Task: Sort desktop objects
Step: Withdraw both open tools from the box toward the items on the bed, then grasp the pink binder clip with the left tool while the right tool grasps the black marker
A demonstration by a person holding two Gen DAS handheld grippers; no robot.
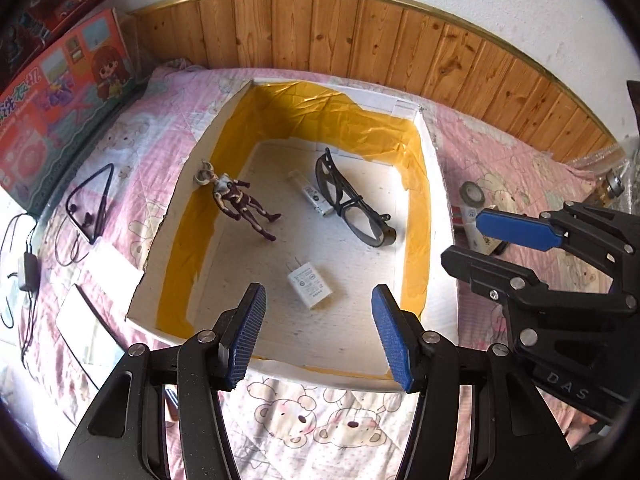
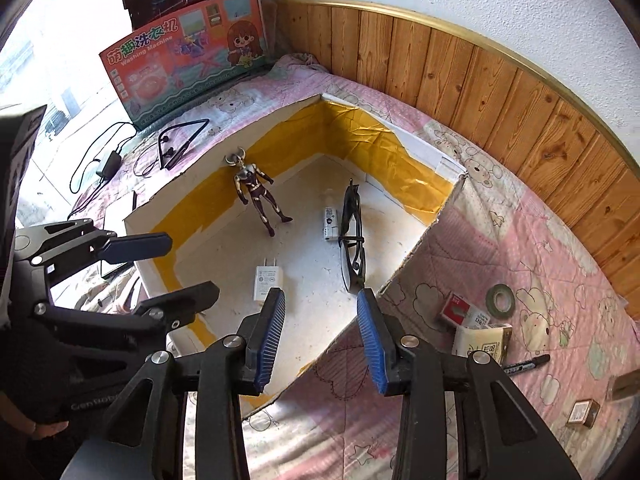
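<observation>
A white box (image 1: 444,184) lined with yellow tape lies on the pink bedspread; it also shows in the right wrist view (image 2: 144,216). Inside lie a toy figure (image 1: 240,202) (image 2: 260,196), black glasses (image 1: 348,200) (image 2: 352,240), a white charger plug (image 1: 310,284) (image 2: 267,278) and a small white device (image 1: 314,196) (image 2: 330,224). My left gripper (image 1: 318,336) is open and empty above the box's near edge. My right gripper (image 2: 322,336) is open and empty over the box's near right corner; it also shows in the left wrist view (image 1: 492,240).
Left of the box lie neckband earphones (image 1: 90,204) (image 2: 180,144), a cabled adapter (image 2: 108,164) and toy cartons (image 2: 188,52). Right of it lie a tape roll (image 2: 502,298), small packets (image 2: 480,332), a black marker (image 2: 526,364) and a small box (image 2: 582,412). Wood panelling (image 1: 360,40) runs behind.
</observation>
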